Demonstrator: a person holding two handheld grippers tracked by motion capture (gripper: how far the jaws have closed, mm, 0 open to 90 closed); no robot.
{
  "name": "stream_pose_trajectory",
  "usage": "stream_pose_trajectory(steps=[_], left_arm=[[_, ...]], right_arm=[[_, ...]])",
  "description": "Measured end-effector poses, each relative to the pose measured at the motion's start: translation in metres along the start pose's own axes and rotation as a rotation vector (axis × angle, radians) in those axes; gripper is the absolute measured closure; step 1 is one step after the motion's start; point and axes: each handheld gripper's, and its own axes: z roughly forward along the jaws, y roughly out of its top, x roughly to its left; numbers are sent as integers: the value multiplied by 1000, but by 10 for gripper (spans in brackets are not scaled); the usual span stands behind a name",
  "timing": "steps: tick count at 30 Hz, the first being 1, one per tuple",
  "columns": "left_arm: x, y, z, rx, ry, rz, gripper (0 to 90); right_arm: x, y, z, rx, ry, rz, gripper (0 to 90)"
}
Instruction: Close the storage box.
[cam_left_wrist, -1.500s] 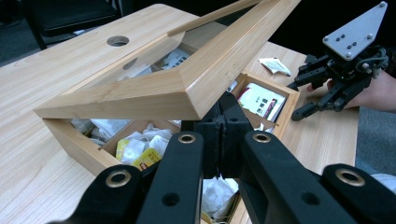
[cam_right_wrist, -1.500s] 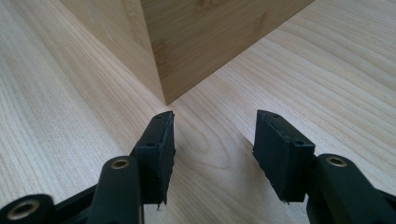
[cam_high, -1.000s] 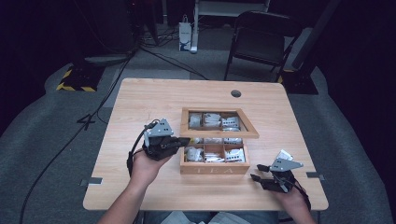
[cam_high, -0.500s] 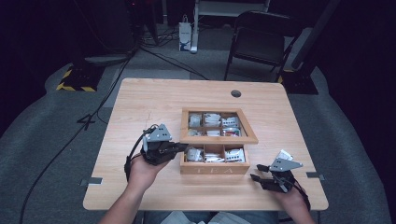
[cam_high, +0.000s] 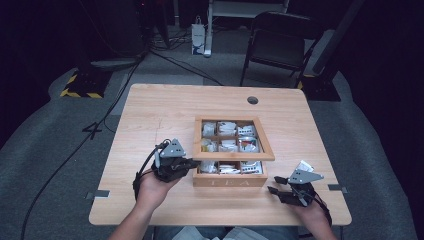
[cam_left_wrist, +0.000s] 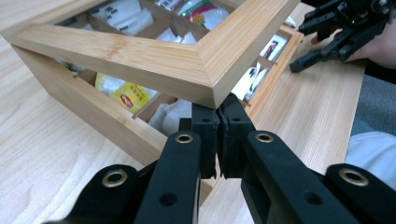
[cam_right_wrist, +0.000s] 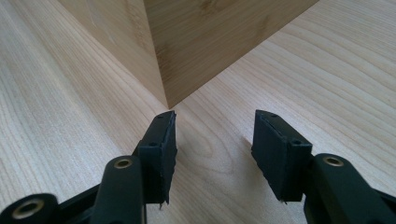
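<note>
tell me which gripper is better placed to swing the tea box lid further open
Left. The left gripper sits shut under the lid corner, which is raised off the box. The right gripper is open beside it.

From my high view the desk (cam_high: 150, 120) is evenly lit against a dark room; both gripper views look bright, sharp, slightly wide-angle.

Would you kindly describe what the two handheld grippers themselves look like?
Both are black. The left gripper and the right gripper each carry a grey three-cornered plate on top. A black cable loops from the left one by the wrist. Close up, each has two flat black jaws with ribbed pads, on arms fixed by brass-ringed holes. The person's forearms are bare, with no sleeves in sight.
</note>
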Motion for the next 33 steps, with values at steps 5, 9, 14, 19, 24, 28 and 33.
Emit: stream_pose_trajectory(steps=[5,9,14,19,24,28,33], left_arm=[[-1,-4,3,25,8,-5,869],[-2,-5,5,56,12,1,866],[-2,-7,8,88,10,2,854],[-2,-8,7,93,9,-7,852],[-4,-11,8,115,14,-7,849],[-4,-13,9,136,18,2,840],[-6,-13,8,162,33,6,834]], right_arm=[[0,0,0,-1,1,0,501],[0,0,0,-2,4,0,506],[0,1,1,-1,4,0,507],[0,1,1,-1,5,-2,509],[1,1,1,-1,7,-5,510],[1,1,1,-1,8,-5,510],[1,1,1,-1,8,-4,510]])
